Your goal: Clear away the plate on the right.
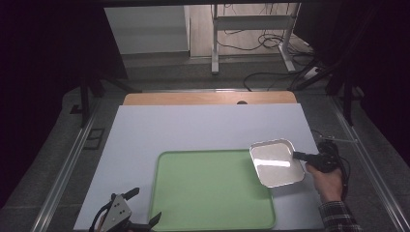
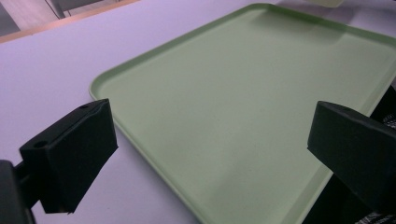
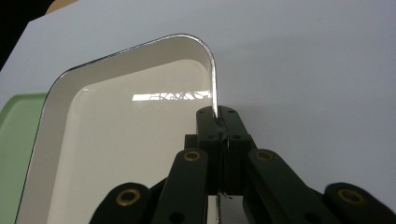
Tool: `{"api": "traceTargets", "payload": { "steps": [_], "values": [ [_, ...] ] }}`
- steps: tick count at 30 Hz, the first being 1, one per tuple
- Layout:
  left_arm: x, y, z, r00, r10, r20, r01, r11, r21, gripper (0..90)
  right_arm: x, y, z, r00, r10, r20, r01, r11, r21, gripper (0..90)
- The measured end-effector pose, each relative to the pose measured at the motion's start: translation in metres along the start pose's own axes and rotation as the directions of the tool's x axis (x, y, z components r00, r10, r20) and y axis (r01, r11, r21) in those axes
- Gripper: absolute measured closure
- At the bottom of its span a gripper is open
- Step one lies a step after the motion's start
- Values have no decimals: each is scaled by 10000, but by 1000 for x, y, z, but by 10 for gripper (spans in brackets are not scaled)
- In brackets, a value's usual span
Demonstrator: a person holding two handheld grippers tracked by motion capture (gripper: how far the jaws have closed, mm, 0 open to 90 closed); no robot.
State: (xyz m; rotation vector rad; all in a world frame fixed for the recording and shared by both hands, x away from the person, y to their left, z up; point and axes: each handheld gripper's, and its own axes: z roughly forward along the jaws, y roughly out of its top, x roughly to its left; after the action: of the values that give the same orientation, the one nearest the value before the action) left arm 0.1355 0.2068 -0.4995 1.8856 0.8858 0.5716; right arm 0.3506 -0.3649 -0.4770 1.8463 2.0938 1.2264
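Note:
A shiny metal tray (image 1: 276,163) hangs tilted over the right edge of the green tray (image 1: 212,193). My right gripper (image 1: 296,155) is shut on its right rim. In the right gripper view the two jaws pinch the thin rim of the metal tray (image 3: 126,135) at the gripper (image 3: 217,116), and the tray's white inside is bare and reflects a light. My left gripper (image 1: 145,207) stands open at the green tray's front left corner. In the left gripper view its jaws are wide apart around that corner of the green tray (image 2: 243,107), with nothing held in the gripper (image 2: 210,154).
A white sheet (image 1: 193,130) covers the table, with a strip of wooden tabletop (image 1: 208,98) at the far edge. Beyond the table are desk legs (image 1: 215,43) and cables on the floor (image 1: 270,43). A person's hand and checked sleeve (image 1: 333,203) come in at the lower right.

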Motion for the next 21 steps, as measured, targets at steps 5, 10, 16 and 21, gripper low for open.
{"api": "traceTargets", "payload": {
  "steps": [5, 10, 16, 21],
  "values": [
    [0, 0, 0, 10000, 7, -3, -7, 10000, -1, 11, 12, -1, 6, 9997, -131, -207, 134, 9998, 130, 890],
    [0, 0, 0, 10000, 16, -5, -16, 10000, 2, 12, 25, -4, 13, 9986, -274, -456, 287, 9992, 270, 889],
    [0, 0, 0, 10000, 27, -13, -27, 10000, -4, 11, 40, -6, 21, 9966, -344, -746, 378, 9983, 450, 890],
    [0, 0, 0, 10000, 28, -26, -28, 10000, -8, 11, 49, -9, 27, 9947, -254, -998, 307, 9981, 528, 889]
  ]
}}
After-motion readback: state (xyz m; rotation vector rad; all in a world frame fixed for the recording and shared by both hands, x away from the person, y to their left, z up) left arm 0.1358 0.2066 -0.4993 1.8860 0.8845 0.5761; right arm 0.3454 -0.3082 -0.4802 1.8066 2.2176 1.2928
